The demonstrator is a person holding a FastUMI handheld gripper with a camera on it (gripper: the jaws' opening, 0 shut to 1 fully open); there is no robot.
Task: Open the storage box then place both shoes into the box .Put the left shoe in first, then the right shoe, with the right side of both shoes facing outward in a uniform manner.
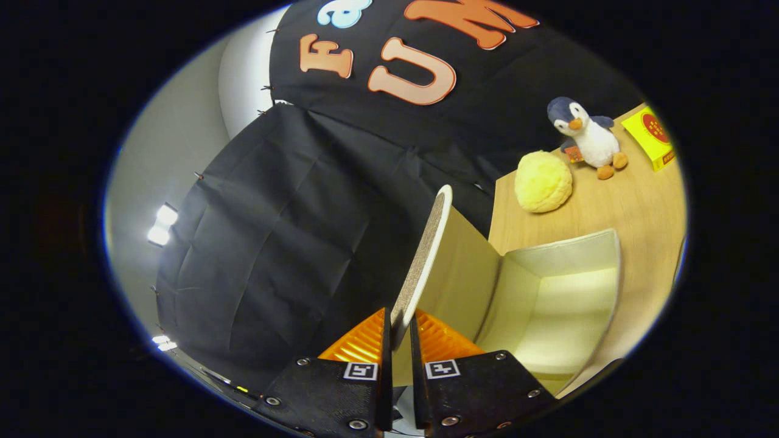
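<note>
My gripper is shut on the storage box's lid, a thin flap with a woven outer face and a cream inner face. Both fingers press on its near edge. The lid stands raised, swung up from the box. The box's cream inside lies open to the right of the fingers, with nothing in the part I see. The whole view is tilted.
The box stands on a light wooden table. Beyond it sit a round yellow plush, a penguin soft toy and a yellow carton. Black cloth walls the booth to the left and behind.
</note>
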